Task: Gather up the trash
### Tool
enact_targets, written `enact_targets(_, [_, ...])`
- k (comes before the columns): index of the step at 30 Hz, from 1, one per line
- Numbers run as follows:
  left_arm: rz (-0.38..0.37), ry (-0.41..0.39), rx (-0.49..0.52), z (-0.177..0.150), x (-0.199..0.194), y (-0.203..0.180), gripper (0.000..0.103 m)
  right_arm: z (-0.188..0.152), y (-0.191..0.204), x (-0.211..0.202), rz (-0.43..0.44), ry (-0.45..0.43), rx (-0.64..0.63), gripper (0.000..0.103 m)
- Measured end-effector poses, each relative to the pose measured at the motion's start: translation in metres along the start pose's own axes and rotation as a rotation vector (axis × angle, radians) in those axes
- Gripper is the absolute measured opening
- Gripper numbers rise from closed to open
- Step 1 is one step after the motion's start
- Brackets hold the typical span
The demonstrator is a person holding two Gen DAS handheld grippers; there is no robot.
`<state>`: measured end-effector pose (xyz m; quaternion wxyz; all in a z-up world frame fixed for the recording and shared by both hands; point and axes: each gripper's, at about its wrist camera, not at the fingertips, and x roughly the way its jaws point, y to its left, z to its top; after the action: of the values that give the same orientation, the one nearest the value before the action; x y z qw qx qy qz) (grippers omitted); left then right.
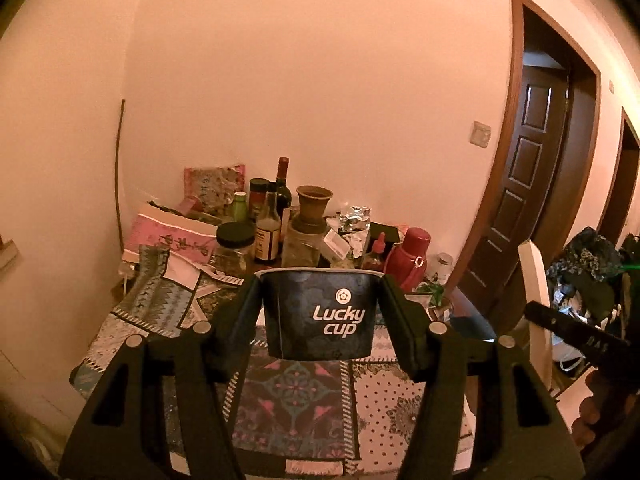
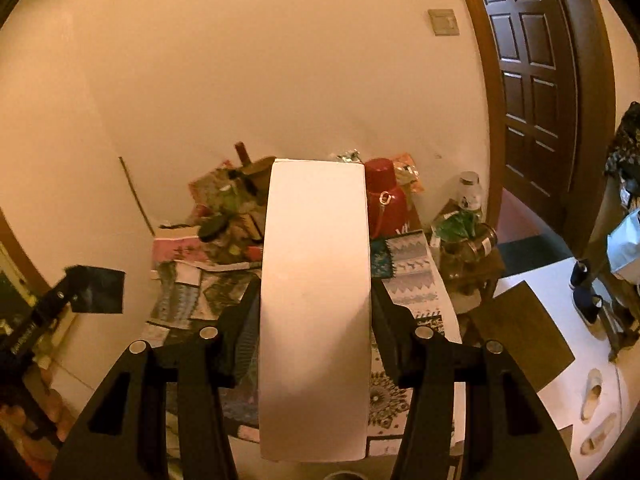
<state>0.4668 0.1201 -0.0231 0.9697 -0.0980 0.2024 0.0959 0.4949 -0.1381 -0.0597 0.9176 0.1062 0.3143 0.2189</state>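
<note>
My left gripper (image 1: 320, 316) is shut on a dark paper cup (image 1: 320, 316) marked "Lucky cup" and holds it upright above the patterned tablecloth (image 1: 296, 400). My right gripper (image 2: 316, 320) is shut on a long white box (image 2: 314, 312) that runs forward between the fingers and hides the table behind it. In the right wrist view the left gripper with the dark cup (image 2: 98, 290) shows at the left. In the left wrist view the right gripper's black body (image 1: 572, 330) shows at the right.
The table's far side is crowded: a wine bottle (image 1: 283, 188), jars (image 1: 235, 246), a clay pot (image 1: 313, 210), crumpled foil (image 1: 354, 216), a red flask (image 1: 408, 258). A white chair back (image 1: 536, 304) stands at right. A brown door (image 2: 528, 80) and shoes on the floor (image 2: 592, 396) are at right.
</note>
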Motion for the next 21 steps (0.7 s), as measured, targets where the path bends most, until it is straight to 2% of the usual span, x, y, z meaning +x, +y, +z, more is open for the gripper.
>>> enact_targets(3, [-0.021, -0.006, 0.002, -0.005, -0.018, 0.003, 0.058, -0.006, 0.010, -0.020, -0.011, -0.020, -0.010, 0.048])
enact_targets(6, [-0.081, 0.004, -0.012, -0.013, -0.033, 0.011, 0.058, -0.014, 0.020, -0.037, -0.039, -0.027, -0.012, 0.048])
enact_targets(10, [-0.111, 0.061, 0.039, -0.028, -0.026, 0.014, 0.057, -0.033, 0.033, -0.041, -0.092, -0.019, 0.005, 0.048])
enact_targets(12, [-0.115, 0.122, 0.052, -0.040, -0.008, 0.018, 0.056, -0.042, 0.034, -0.036, -0.110, 0.004, 0.020, 0.048])
enact_targets(13, [-0.112, 0.180, 0.050, -0.052, 0.010, 0.022, 0.054, -0.047, 0.034, -0.031, -0.120, 0.018, 0.025, 0.048])
enact_targets(14, [-0.125, 0.222, 0.045, -0.061, 0.025, 0.025, 0.033, -0.050, 0.033, -0.027, -0.128, 0.032, 0.029, 0.048])
enact_targets(15, [-0.127, 0.260, 0.041, -0.069, 0.036, 0.027, 0.024, -0.053, 0.031, -0.022, -0.133, 0.048, 0.037, 0.048])
enact_targets(16, [-0.127, 0.333, 0.034, -0.082, 0.059, 0.031, 0.020, -0.058, 0.027, -0.013, -0.134, 0.071, 0.053, 0.048])
enact_targets(17, [-0.148, 0.390, 0.030, -0.097, 0.082, 0.034, 0.020, -0.061, 0.024, -0.007, -0.132, 0.085, 0.064, 0.048])
enact_targets(21, [-0.053, 0.525, 0.041, -0.149, 0.149, 0.042, 0.020, -0.072, 0.005, 0.027, -0.170, 0.156, 0.073, 0.048])
